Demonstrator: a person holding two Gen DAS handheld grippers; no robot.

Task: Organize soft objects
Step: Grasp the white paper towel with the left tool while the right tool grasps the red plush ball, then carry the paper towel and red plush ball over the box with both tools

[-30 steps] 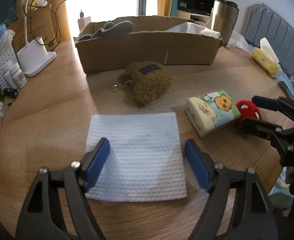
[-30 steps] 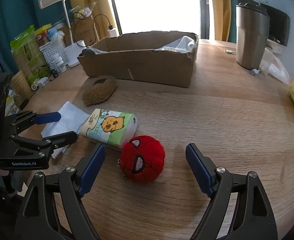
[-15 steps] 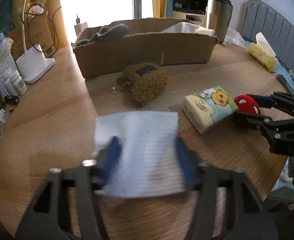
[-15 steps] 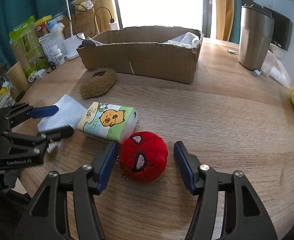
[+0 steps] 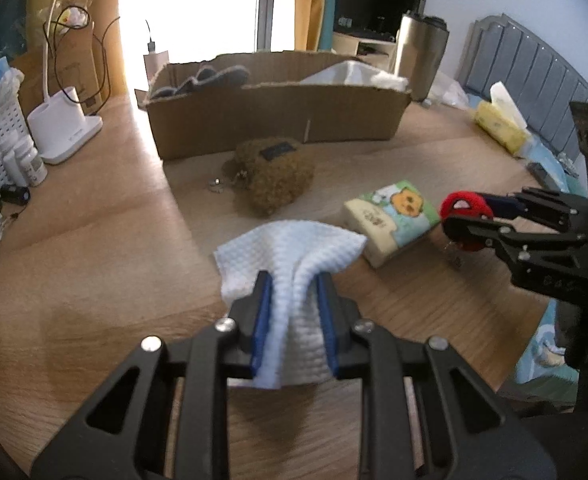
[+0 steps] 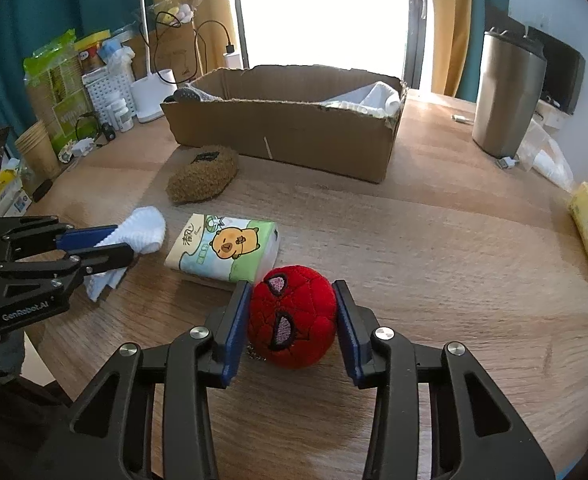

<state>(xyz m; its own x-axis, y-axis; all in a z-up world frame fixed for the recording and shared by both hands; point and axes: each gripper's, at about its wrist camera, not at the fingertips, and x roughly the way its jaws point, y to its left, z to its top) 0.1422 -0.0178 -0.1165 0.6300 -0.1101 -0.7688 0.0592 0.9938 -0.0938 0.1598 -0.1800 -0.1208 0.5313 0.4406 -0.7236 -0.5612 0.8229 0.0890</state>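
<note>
my left tool [image 5: 292, 312] pinched on white cloth [image 5: 290, 248] | right tool [image 6: 292, 320] just closing around red plush ball [image 6: 292, 326] | cardboard box [image 6: 286, 128] straight ahead, worktop's far edge

Window [image 6: 326, 12] backlight blown out (strong glare); fisheye edges warped, slight blur.

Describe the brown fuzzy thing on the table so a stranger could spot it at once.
Find the long open cardboard box at the back of the wooden table. Just in front of its left half lies the brown fuzzy pouch, beyond the cartoon-printed tissue pack. It alone is shaggy and tan-brown, with a small dark label on top.
</note>
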